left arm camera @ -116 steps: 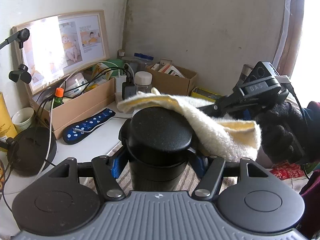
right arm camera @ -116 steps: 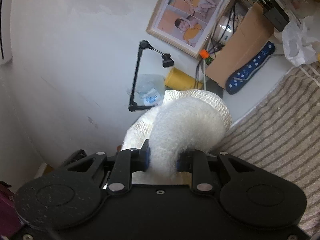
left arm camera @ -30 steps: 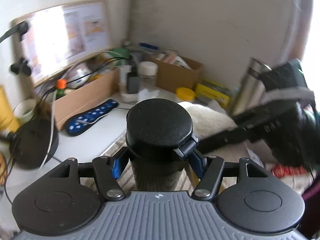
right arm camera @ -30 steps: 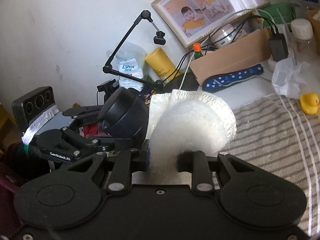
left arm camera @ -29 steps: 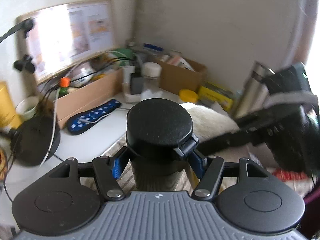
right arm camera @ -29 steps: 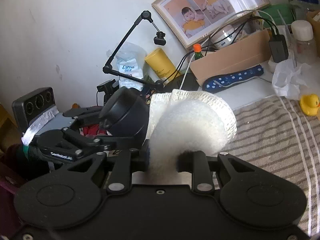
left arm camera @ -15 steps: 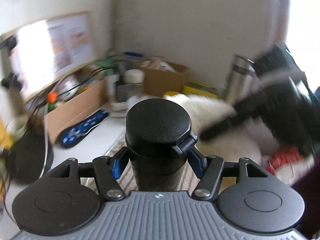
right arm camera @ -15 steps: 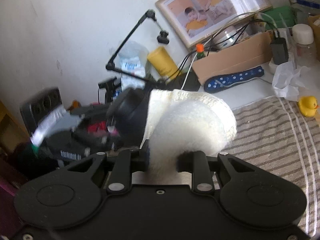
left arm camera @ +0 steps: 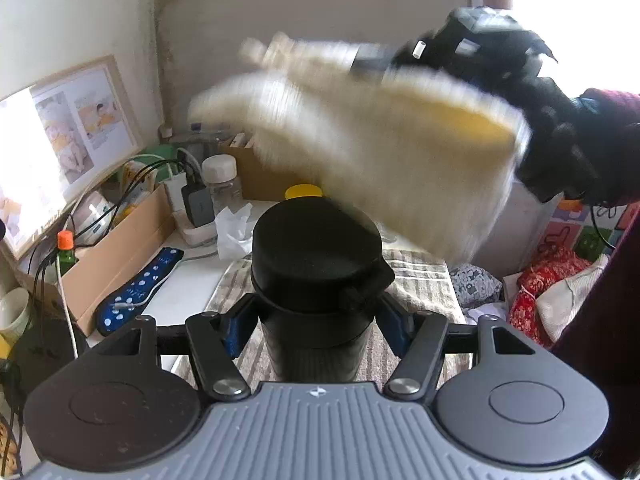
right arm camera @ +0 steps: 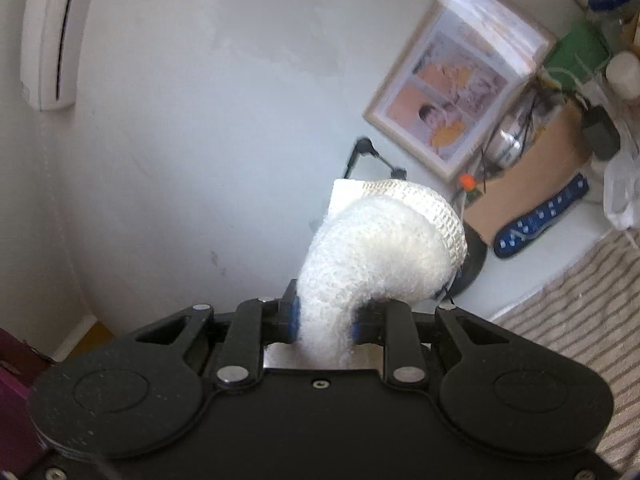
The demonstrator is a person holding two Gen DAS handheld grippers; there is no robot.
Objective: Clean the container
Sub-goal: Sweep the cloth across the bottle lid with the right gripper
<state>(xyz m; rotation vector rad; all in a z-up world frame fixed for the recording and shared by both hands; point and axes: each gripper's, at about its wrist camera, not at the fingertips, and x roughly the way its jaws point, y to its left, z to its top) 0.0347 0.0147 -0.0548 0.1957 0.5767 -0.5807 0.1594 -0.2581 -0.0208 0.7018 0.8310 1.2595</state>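
pale plaster walls meet in a corner behind a cluttered white desk [left arm camera: 188,280], where a grey-and-cream striped mat [left arm camera: 416,276] covers the near side and a framed sheet of baby photos [left arm camera: 60,136] leans on the left wall.

biggest change: the fluffy cream towel with a yellow patch [left arm camera: 384,148] has lifted clear. half a second ago it lay low behind and to the right of the container; now it streaks, motion-blurred, above and behind the lid, touching nothing that i can make out. the right gripper [right arm camera: 326,326] has swung upward too, its own camera now facing bare wall and a white air-conditioner unit [right arm camera: 48,32] where the other gripper was in view a second ago. its jaws are pinched tight on a bunched fold of that towel. i'd judge one wiping pass is over, and either another stroke or the end of the wipe follows.

the left gripper [left arm camera: 316,320] has not let go: its jaws, fairly wide apart, clamp the neck of the tall matte-black cylindrical flask [left arm camera: 316,292], held upright over the striped mat.

that flask is closed, its round flat lid with a small hinge tab on the right rim. the top looks dull, even and free of visible marks; the lower body is hidden.
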